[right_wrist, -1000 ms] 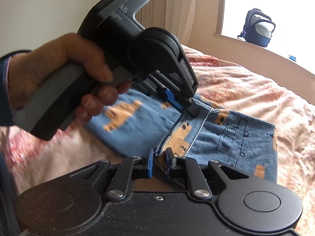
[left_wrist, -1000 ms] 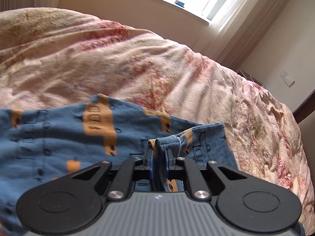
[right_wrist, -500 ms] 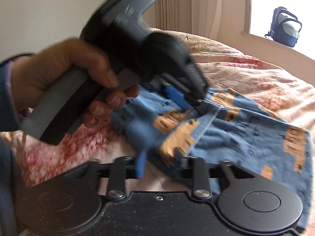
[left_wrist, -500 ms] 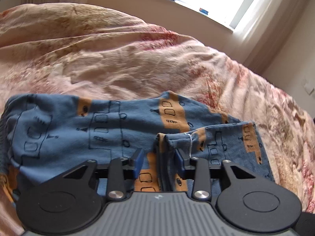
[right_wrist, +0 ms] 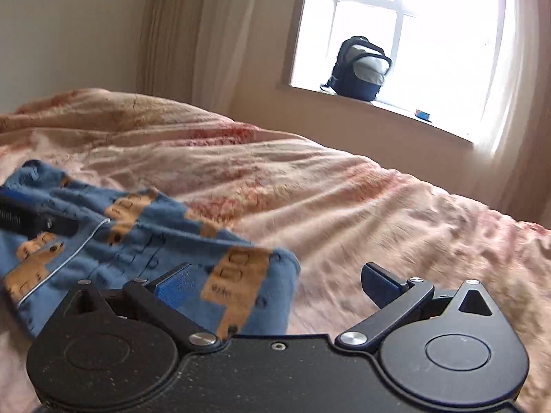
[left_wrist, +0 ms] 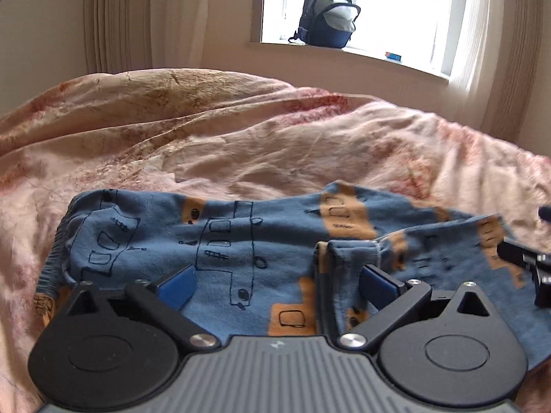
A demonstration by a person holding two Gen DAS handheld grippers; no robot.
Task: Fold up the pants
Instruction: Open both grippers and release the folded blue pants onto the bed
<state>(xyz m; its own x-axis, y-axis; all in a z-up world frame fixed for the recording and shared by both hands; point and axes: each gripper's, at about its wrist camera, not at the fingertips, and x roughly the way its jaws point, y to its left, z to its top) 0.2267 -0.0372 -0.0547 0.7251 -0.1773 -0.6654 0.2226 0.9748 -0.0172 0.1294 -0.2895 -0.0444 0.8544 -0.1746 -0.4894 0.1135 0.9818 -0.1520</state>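
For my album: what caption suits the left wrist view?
Left tool opening above folded blue pants on a floral bedspread.

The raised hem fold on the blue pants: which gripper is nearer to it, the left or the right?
Left. The hem fold lies between the opening left gripper fingers. The opening right gripper is off beside the pants' edge.

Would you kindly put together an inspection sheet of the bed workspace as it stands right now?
Surface: rumpled pink floral bedspread, wrinkled.
Job's things: blue cotton pants with orange vehicle print, lying folded on the bedspread, cuffed hem uppermost.
Clutter: nothing seen on the bed.
Grippers: left gripper jaws opening, hem fold between them but not pinched; right gripper jaws opening over the pants' edge, nothing gripped.
Cables: nothing seen.
Surroundings: dark blue backpack and small blue object on the window sill; pale curtains.
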